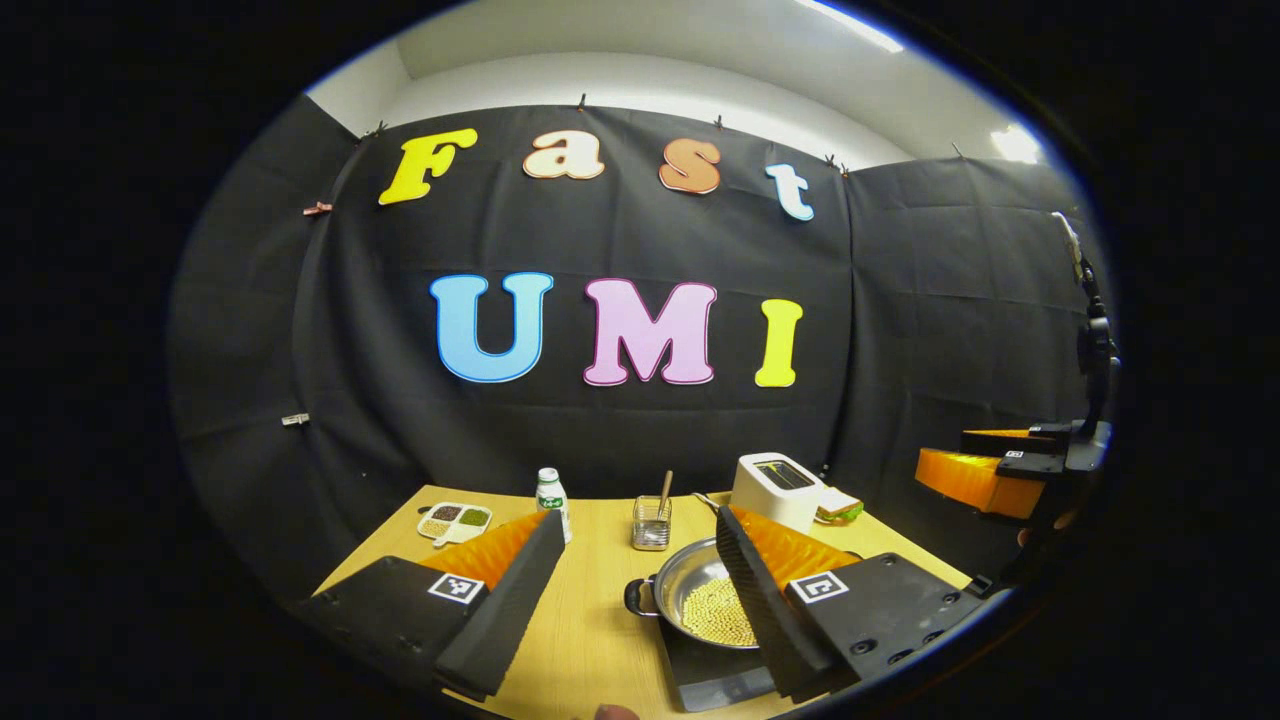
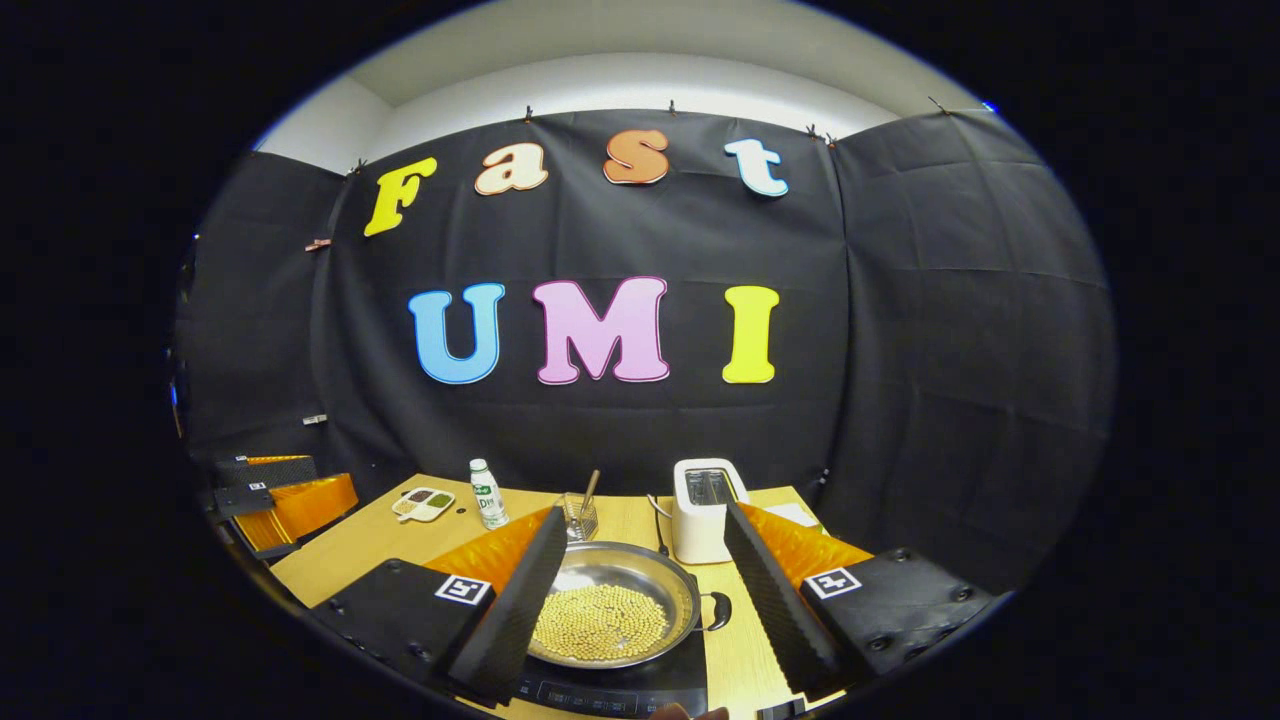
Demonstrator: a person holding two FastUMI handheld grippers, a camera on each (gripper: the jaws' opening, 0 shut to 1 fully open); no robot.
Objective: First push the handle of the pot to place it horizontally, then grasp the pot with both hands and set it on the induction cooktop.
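The steel pot (image 1: 700, 590), holding yellow beans, sits on the black induction cooktop (image 1: 715, 675); its small black side handle (image 1: 640, 597) points left. In the right gripper view the pot (image 2: 610, 605) rests on the cooktop (image 2: 610, 692), with a side handle (image 2: 718, 610) at its right. My left gripper (image 1: 638, 520) is open, raised above the table, with the pot partly behind its right finger (image 1: 770, 600). Above and behind the pot, my right gripper (image 2: 645, 515) is open and holds nothing. Each gripper also shows in the other's view: the right gripper (image 1: 985, 475) and the left gripper (image 2: 285, 500), both held high.
On the wooden table (image 1: 590, 620) stand a white toaster (image 1: 778, 488), a sandwich (image 1: 838, 505), a wire basket with a wooden utensil (image 1: 652, 522), a small bottle (image 1: 551, 495) and a divided dish (image 1: 455, 520). Black cloth walls close the back and sides.
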